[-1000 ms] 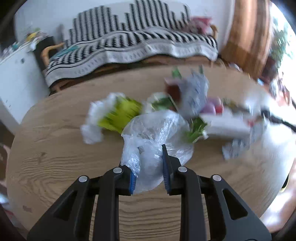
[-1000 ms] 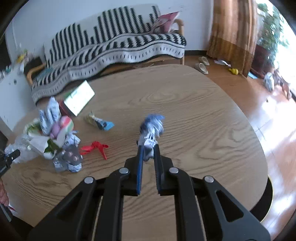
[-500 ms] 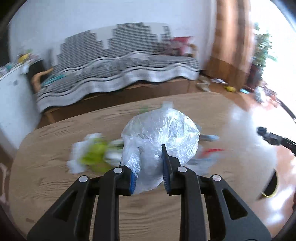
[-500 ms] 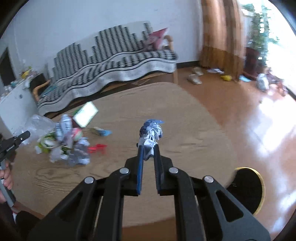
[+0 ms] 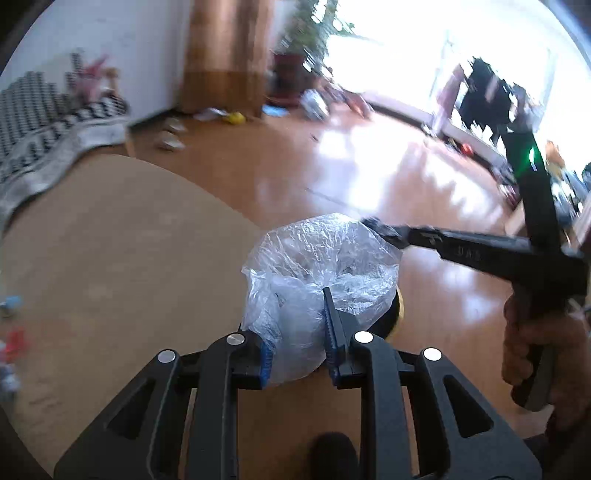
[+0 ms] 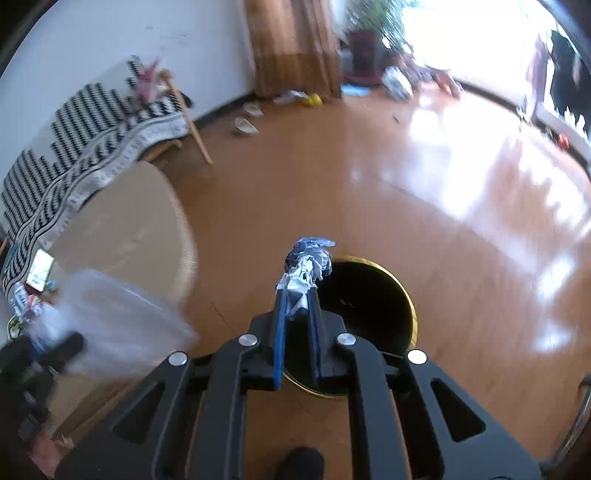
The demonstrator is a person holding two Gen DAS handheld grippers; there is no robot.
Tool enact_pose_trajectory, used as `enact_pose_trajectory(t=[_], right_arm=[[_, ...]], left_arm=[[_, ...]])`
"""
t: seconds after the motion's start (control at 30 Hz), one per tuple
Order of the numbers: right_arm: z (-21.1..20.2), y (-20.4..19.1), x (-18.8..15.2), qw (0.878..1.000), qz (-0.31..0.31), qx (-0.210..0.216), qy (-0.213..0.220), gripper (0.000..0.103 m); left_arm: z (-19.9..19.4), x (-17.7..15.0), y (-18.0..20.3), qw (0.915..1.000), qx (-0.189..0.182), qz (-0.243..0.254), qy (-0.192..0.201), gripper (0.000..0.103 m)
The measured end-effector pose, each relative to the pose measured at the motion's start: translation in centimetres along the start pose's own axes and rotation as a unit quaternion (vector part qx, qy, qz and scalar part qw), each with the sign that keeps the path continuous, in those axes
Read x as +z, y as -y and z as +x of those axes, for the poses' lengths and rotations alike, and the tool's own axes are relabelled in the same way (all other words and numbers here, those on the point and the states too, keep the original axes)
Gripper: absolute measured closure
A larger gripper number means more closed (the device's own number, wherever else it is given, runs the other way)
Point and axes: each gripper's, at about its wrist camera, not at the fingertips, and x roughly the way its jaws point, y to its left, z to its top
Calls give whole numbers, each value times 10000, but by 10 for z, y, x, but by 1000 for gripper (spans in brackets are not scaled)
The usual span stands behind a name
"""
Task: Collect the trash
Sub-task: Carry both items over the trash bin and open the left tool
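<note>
Both grippers are hanging over the gold-rimmed bin (image 6: 408, 306) for dropping: the left gripper (image 5: 297, 343) is clamping a crumpled clear plastic bag (image 5: 317, 273), the right gripper (image 6: 297, 325) a crushed blue-white wrapper (image 6: 306, 264).

- Glossy orange-brown wooden floor (image 6: 332, 192) across most of the room, washed out by white glare at two o'clock.
- Plain white wall (image 6: 147, 40) at eleven o'clock.
- Brown pleated curtain (image 6: 291, 48) hanging at twelve o'clock, leafy potted plant (image 6: 369, 22) just beside it at one o'clock.
- Sofa under a black-and-white zigzag throw (image 6: 92, 147) at ten o'clock, against the wall.
- Rounded pale wooden tabletop (image 5: 110, 258) at nine o'clock, near the sofa.
- Pair of pale slippers (image 6: 247, 118) on the floor below the curtain.
- Dark clothes on a rack (image 5: 484, 99) at two o'clock, backlit and blurred.
</note>
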Motion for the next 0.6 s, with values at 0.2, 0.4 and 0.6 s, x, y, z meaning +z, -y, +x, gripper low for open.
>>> enact_pose_trajectory(t=[0.2, 0.4, 0.6], right_arm=[[18, 34, -8, 9991, 358, -55, -224, 91], [37, 43, -10, 9982, 459, -122, -365, 91], [48, 40, -4, 9979, 502, -138, -395, 91]], left_arm=[[85, 2, 22, 9988, -223, 172, -412, 81], [129, 2, 35, 9979, -267, 218, -543, 81], [155, 8, 36, 9974, -356, 37, -618, 80]])
